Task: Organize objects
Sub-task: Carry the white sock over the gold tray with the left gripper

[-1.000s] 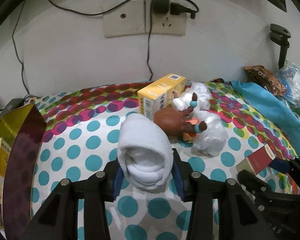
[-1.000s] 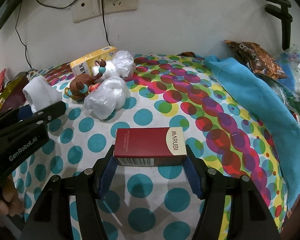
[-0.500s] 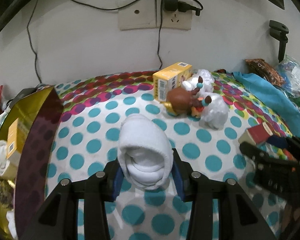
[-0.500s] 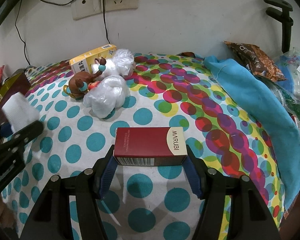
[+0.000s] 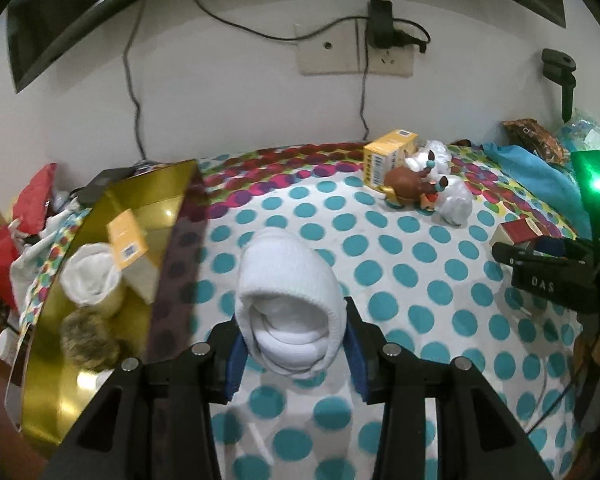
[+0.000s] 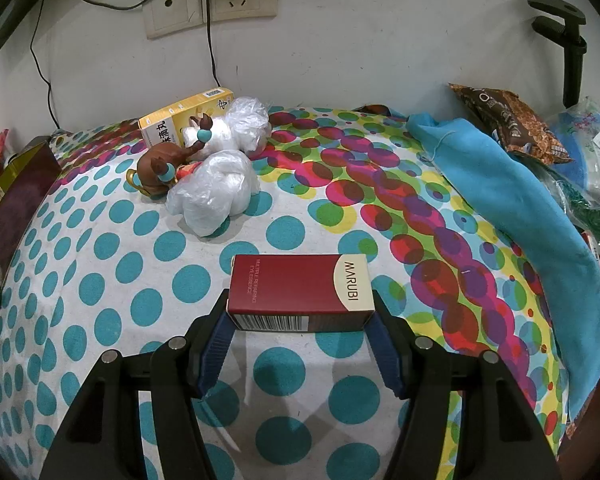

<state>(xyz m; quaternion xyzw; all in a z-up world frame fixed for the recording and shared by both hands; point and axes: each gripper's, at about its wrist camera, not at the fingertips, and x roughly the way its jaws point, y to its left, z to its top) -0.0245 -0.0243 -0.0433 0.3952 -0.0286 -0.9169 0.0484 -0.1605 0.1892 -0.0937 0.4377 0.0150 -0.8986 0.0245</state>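
Observation:
My left gripper [image 5: 292, 344] is shut on a rolled white sock [image 5: 290, 300] and holds it above the dotted cloth, just right of a gold box [image 5: 100, 272]. That box holds another white sock roll [image 5: 90, 278], a yellow carton [image 5: 128, 240] and a furry ball [image 5: 88, 342]. My right gripper [image 6: 300, 328] is shut on a dark red MARUBI box [image 6: 300, 290], held above the cloth; it also shows at the right of the left wrist view [image 5: 518, 232]. A yellow box [image 6: 184, 118], a brown toy deer [image 6: 168, 164] and white plastic bags [image 6: 212, 192] lie at the back.
A blue towel [image 6: 512, 208] lies along the right side, with snack bags [image 6: 508, 120] behind it. A black clamp [image 6: 568, 40] stands at the back right. Wall sockets with cables [image 6: 212, 8] are on the wall. Red packets [image 5: 32, 196] lie left of the gold box.
My left gripper has moved left and back with the sock, bringing the gold box and its contents into view. My right gripper has held almost still with the red box.

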